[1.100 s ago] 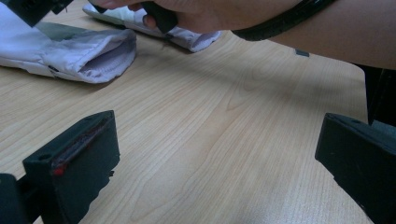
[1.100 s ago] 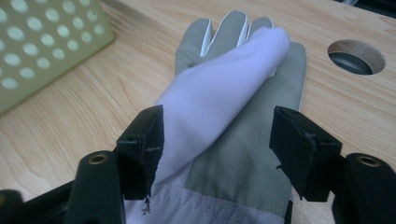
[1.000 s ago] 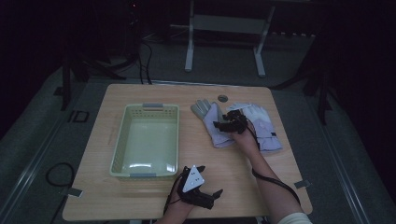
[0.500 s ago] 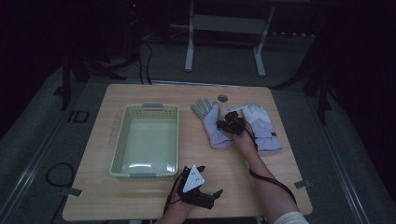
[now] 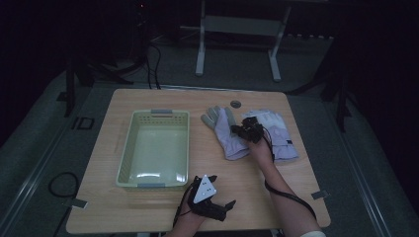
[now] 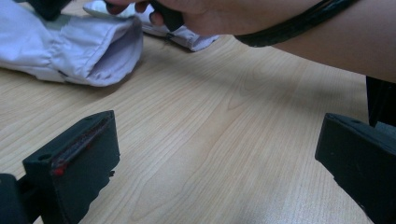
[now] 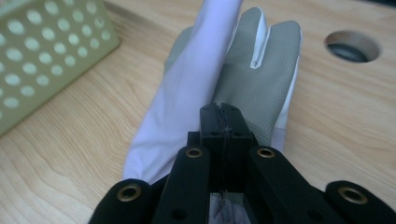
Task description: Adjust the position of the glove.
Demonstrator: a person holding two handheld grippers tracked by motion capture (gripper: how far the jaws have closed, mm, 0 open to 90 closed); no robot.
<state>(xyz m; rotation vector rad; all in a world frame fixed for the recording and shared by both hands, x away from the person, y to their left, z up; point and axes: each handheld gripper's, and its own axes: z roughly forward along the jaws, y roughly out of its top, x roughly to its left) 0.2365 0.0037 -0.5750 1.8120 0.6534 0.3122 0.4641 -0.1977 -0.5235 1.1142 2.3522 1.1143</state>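
Note:
Two pale work gloves lie side by side at the back right of the wooden table: one nearer the basket (image 5: 228,136) and one further right (image 5: 277,133). My right gripper (image 5: 243,129) is down on the nearer glove (image 7: 261,79), with its jaws pressed together and a white fold of the glove pinched up between them (image 7: 219,109). My left gripper (image 5: 215,202) rests near the table's front edge. Its jaws stand wide apart over bare wood (image 6: 219,149), with the glove's cuff (image 6: 70,46) some way ahead.
A pale green perforated basket (image 5: 153,114) stands empty on the left half of the table, its wall close to the glove's fingertips (image 7: 42,56). A round cable hole (image 5: 235,104) sits behind the gloves. The person's right forearm (image 6: 303,37) crosses in front of the left gripper.
The right gripper's jaws closed together on the nearer glove. The left gripper stayed where it was.

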